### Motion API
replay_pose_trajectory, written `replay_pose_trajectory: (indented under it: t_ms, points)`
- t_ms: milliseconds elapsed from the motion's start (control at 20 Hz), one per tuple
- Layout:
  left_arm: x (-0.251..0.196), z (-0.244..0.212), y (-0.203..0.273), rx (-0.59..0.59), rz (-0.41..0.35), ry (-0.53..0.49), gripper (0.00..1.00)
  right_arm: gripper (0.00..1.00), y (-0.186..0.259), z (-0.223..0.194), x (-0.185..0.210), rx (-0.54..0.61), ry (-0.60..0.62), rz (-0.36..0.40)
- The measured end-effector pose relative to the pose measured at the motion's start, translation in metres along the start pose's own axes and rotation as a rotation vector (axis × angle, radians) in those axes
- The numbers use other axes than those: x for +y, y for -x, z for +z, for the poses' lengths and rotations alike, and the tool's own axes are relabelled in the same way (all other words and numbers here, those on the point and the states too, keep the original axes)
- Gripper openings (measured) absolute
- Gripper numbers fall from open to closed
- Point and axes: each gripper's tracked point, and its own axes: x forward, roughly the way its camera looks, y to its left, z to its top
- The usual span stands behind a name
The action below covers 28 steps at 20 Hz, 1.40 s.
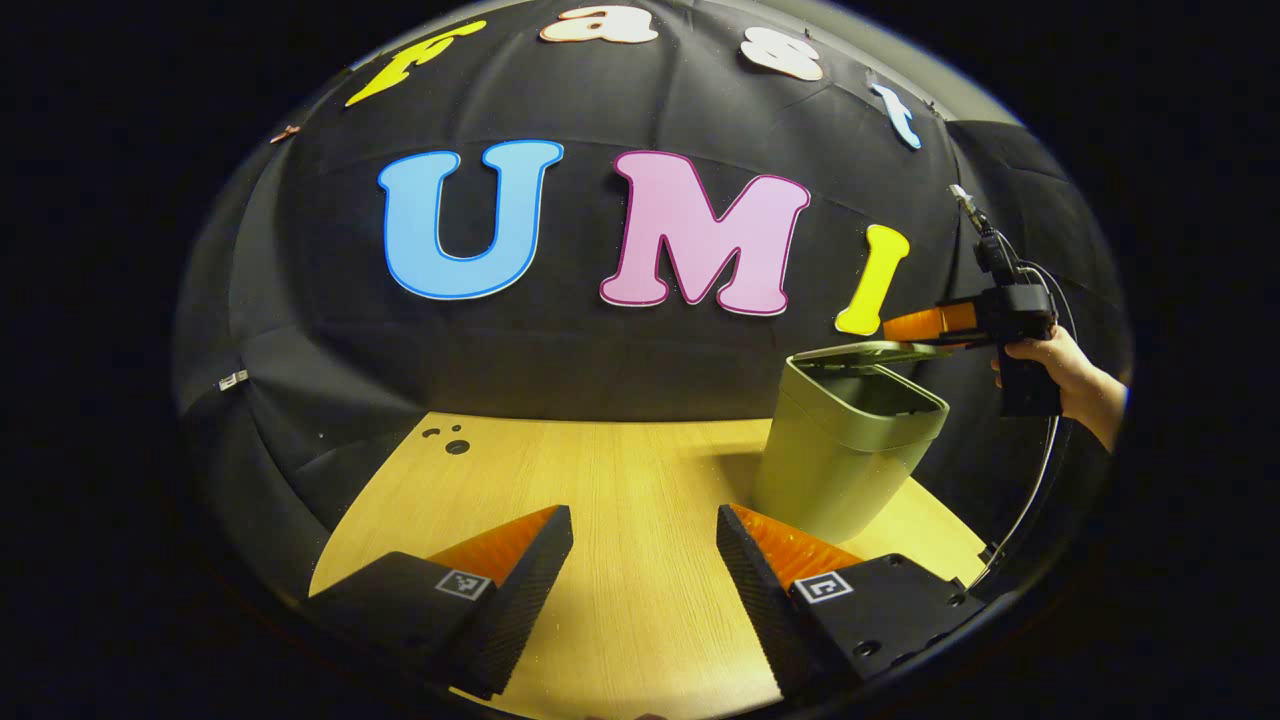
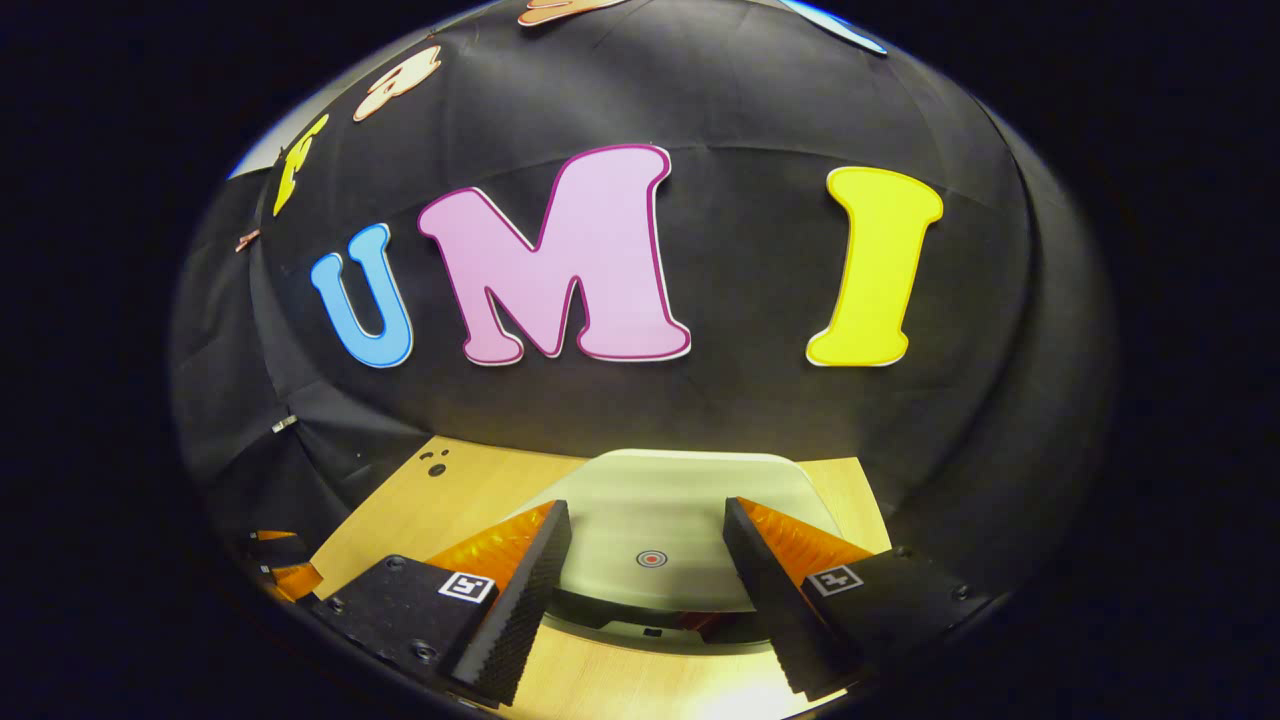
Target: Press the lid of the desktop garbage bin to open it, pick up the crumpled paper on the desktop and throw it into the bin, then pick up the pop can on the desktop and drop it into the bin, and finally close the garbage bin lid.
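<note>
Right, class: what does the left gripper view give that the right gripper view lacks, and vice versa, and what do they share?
Left gripper view: the bin side-on, lid part-raised, a hand holding the right gripper at it. Right gripper view: the lid's top, a red target mark between open fingers. Shared: bin, lid, wooden table.

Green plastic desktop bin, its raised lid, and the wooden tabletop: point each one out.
Green plastic desktop bin [image 1: 835,475]: left gripper view, front wall.
Pale green lid [image 2: 660,510]: right gripper view, top surface.
Wooden tabletop [image 1: 620,470]: left gripper view, bare middle.
</note>
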Motion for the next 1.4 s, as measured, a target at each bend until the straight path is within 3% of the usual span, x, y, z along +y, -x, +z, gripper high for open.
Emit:
replay_pose_trajectory:
  t_ms: [750, 1400]
  points:
    - [-0.008, -0.004, 0.001, 0.008, 0.008, 0.005, 0.94, 0.97, 0.001, -0.053, 0.002, 0.108, 0.055, 0.012]
    - [-0.033, -0.001, -0.006, 0.006, -0.029, -0.002, 0.94, 0.99, 0.003, -0.058, 0.006, 0.088, 0.074, 0.046]
